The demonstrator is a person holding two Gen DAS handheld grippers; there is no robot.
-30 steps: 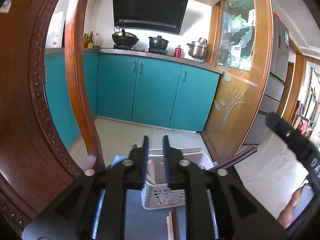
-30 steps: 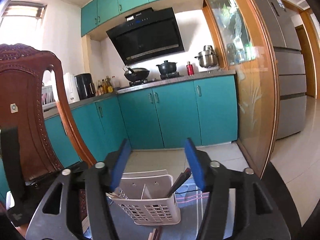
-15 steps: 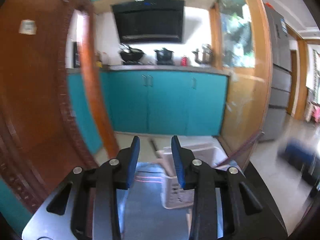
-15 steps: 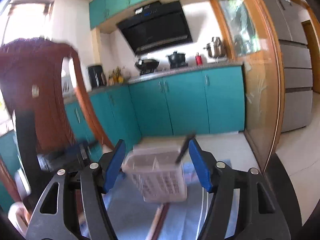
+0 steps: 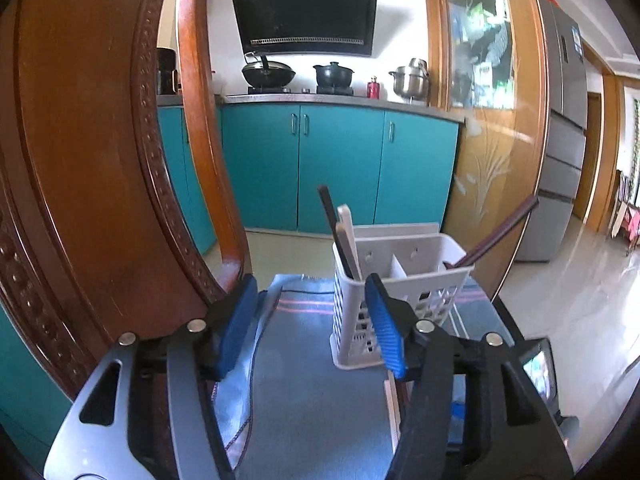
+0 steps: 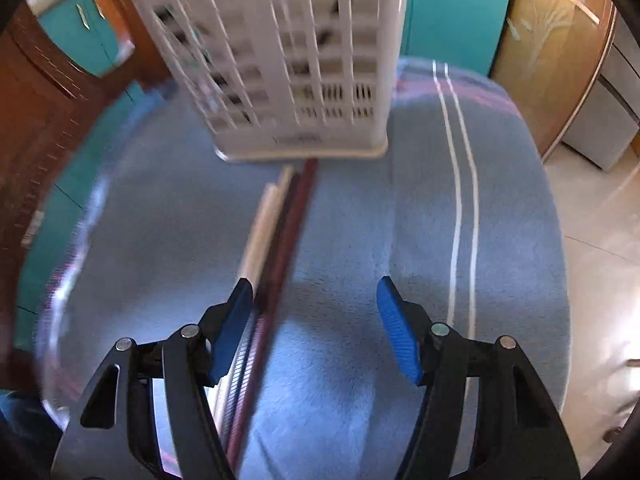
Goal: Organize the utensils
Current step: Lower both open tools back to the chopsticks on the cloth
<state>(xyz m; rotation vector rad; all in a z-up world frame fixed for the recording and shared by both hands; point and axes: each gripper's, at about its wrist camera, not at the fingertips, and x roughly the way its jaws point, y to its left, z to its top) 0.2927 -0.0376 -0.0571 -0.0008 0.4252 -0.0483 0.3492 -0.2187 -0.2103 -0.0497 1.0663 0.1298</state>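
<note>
Both grippers spread and hold nothing: the left gripper [image 5: 310, 322] faces the white caddy [image 5: 400, 280] just ahead-right, the right gripper [image 6: 316, 328] hangs over chopsticks [image 6: 276, 240] lying by its left finger, before the caddy

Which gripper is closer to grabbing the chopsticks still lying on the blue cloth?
The right gripper. It is open, low over the cloth, with the loose chopsticks beside its left finger. The left gripper is open too, facing the white basket.
</note>
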